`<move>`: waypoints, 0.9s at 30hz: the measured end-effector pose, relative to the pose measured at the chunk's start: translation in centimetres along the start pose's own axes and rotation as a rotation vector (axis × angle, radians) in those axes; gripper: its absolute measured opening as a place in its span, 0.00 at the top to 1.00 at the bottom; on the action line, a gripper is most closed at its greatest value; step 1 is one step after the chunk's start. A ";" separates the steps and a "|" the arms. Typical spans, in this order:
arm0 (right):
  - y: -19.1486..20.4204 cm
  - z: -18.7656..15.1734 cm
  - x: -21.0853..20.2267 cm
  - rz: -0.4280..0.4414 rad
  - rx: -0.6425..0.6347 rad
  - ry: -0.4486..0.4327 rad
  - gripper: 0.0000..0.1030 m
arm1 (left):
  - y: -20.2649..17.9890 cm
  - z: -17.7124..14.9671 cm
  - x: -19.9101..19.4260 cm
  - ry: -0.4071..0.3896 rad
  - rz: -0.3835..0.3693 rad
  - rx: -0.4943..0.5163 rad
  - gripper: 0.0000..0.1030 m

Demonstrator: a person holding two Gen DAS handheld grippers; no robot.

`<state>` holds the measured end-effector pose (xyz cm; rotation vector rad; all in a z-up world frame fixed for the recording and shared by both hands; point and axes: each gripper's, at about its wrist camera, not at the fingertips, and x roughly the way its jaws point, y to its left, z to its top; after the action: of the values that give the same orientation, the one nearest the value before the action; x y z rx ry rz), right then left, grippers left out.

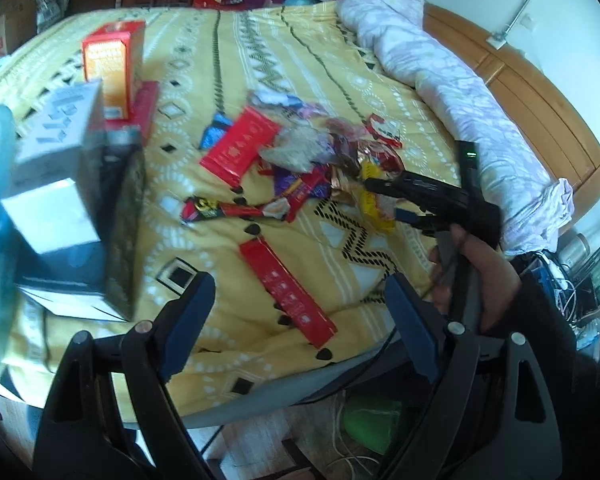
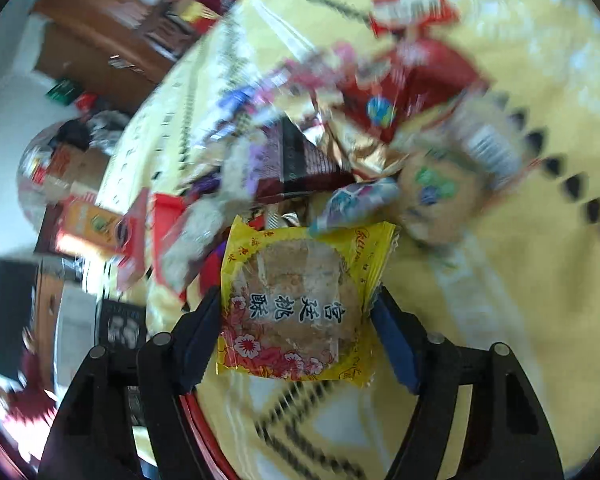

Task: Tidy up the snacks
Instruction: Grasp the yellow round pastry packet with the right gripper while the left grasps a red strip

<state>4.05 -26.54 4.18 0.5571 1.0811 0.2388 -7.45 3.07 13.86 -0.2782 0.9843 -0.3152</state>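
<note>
Yellow pastry packet (image 2: 296, 300) seen at the near edge of the snack pile (image 1: 312, 160) on the bed (image 1: 228, 60), bracketed by the right gripper (image 2: 296, 336); fingers spread, contact unclear. Left gripper (image 1: 300, 324) fingers spread, empty, above the red bar (image 1: 286, 292); bare quilt beyond the pile.

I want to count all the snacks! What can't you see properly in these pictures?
- Snack pile, right wrist view: motion blur smears most wrappers, so no count.
- Yellow pastry packet, right wrist view: whether the pads press it is unclear.
- Grey box, left wrist view: blurred, label unreadable.
- Pile's lower layers, left wrist view: covered by upper wrappers.
</note>
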 end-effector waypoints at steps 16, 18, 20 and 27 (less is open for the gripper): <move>-3.9 -5.8 -5.0 -0.005 -0.165 -0.008 0.26 | 0.6 -2.1 12.7 0.189 0.123 -0.095 0.37; -4.0 -5.8 -4.9 0.000 -0.174 -0.009 0.26 | 0.3 -2.2 13.0 0.173 0.148 -0.066 0.40; -3.7 -6.0 -4.8 0.004 -0.183 -0.009 0.26 | -0.2 -2.0 12.7 0.158 0.169 -0.033 0.74; -2.6 -6.2 -5.3 0.013 -0.213 -0.036 0.26 | -0.7 -1.1 10.7 0.104 0.159 0.016 0.92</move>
<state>-4.09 -29.18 4.69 0.3759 1.0035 0.3501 -3.01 -1.72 5.33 -0.1689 1.0995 -0.1935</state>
